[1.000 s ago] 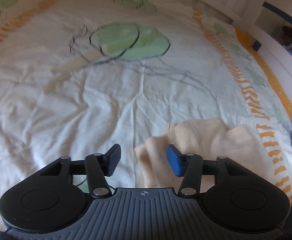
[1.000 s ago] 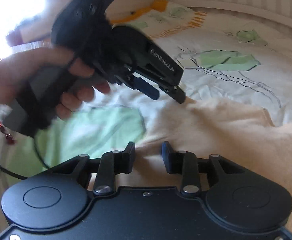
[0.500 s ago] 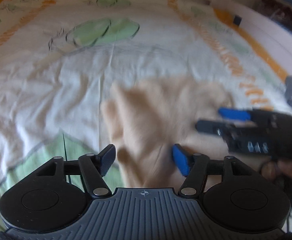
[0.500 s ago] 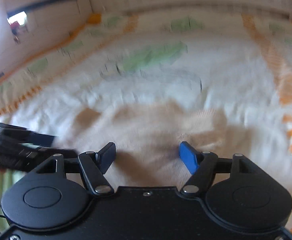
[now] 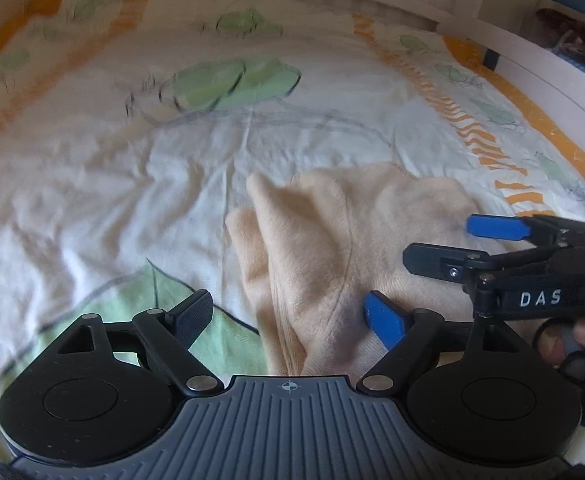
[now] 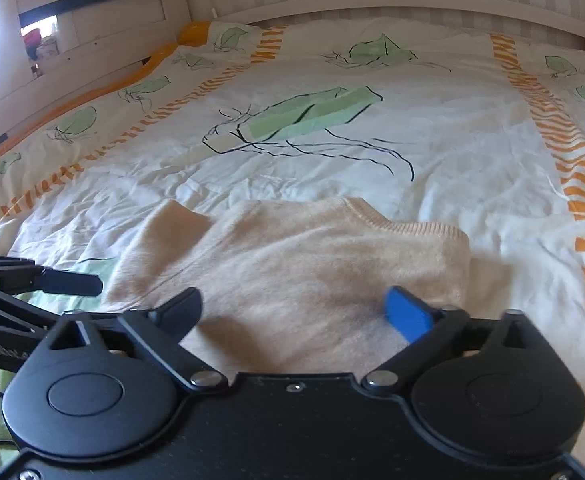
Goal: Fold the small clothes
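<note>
The cream garment (image 6: 300, 264) lies on the bed (image 6: 472, 152), at lower centre of both views, long axis left-right. Both the released left gripper (image 5: 288, 312) and the released right gripper (image 6: 294, 312) hover at its near edge.

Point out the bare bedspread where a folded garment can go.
Free: the white stretch of bedspread beyond the cream sweater, up to the green leaf print. Crowded: over the sweater, where the open left gripper and open right gripper hover.
</note>
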